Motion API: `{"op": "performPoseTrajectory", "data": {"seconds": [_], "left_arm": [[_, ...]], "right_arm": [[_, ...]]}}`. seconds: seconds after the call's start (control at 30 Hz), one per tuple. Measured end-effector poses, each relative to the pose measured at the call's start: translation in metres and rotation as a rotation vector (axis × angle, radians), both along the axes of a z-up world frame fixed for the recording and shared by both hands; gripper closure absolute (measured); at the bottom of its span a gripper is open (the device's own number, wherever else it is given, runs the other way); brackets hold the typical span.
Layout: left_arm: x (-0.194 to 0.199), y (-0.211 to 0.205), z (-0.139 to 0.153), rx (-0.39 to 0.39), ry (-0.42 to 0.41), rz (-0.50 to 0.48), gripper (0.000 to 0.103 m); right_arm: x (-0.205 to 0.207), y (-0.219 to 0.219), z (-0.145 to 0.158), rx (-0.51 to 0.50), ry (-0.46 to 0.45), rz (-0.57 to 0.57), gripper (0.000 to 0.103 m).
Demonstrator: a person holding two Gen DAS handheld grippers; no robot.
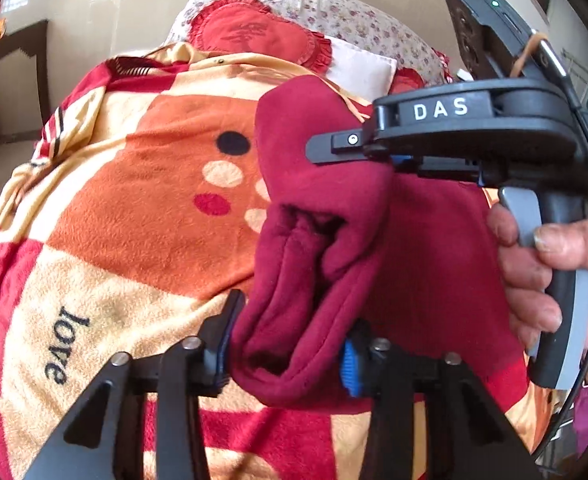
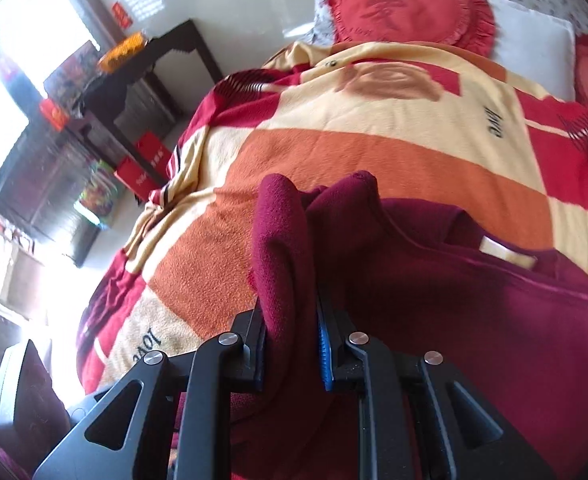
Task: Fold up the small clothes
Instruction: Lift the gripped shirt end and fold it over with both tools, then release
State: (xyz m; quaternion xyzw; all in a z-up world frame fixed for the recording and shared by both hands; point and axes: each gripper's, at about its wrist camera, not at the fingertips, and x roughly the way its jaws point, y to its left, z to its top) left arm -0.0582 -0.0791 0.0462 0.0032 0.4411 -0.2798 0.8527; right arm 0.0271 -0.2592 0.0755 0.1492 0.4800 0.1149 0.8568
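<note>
While both tools pinch bunched maroon fleece garment (image 1: 326, 248), left tool (image 1: 285, 344), right tool (image 2: 291, 340), plush checked blanket (image 1: 141, 208) beneath.

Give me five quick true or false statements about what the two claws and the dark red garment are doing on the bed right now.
1. The left claw grips a bunched fold of the dark red garment. True.
2. The right claw is open and empty. False: it is shut on the same garment.
3. The garment is blue. False: it is dark red.
4. A blanket with the word love covers the bed. True.
5. A heart-shaped red cushion lies beyond the blanket. True.
</note>
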Motion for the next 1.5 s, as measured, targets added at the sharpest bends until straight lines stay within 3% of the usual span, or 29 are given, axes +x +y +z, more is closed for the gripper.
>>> {"op": "performPoseTrajectory", "data": {"seconds": [0.13,0.33,0.9,1.27,1.4,1.47,1.5], "left_arm": [[-0.008,-0.009,0.008,0.023,-0.02,-0.024,0.075],[-0.021,-0.023,0.022,0.03,-0.041,-0.055,0.08],[-0.07,-0.109,0.054,-0.017,-0.071,-0.237,0.083],[-0.102,-0.187,0.035,0.02,-0.058,-0.368,0.083],[-0.106,-0.206,0.024,0.036,-0.026,-0.395,0.08],[-0.11,-0.208,0.02,0.048,0.015,-0.405,0.071],[-0.111,-0.208,0.02,0.057,0.032,-0.414,0.061]], "right_arm": [[-0.014,-0.011,0.006,0.054,-0.02,-0.039,0.102],[-0.033,-0.03,0.015,0.103,-0.052,-0.079,0.102],[-0.106,-0.118,0.042,0.099,-0.145,-0.206,0.103],[-0.155,-0.196,0.016,0.127,-0.12,-0.344,0.103],[-0.16,-0.213,0.0,0.12,-0.103,-0.382,0.103],[-0.159,-0.218,-0.013,0.081,-0.079,-0.396,0.103],[-0.157,-0.221,-0.025,0.075,-0.053,-0.409,0.103]]}}
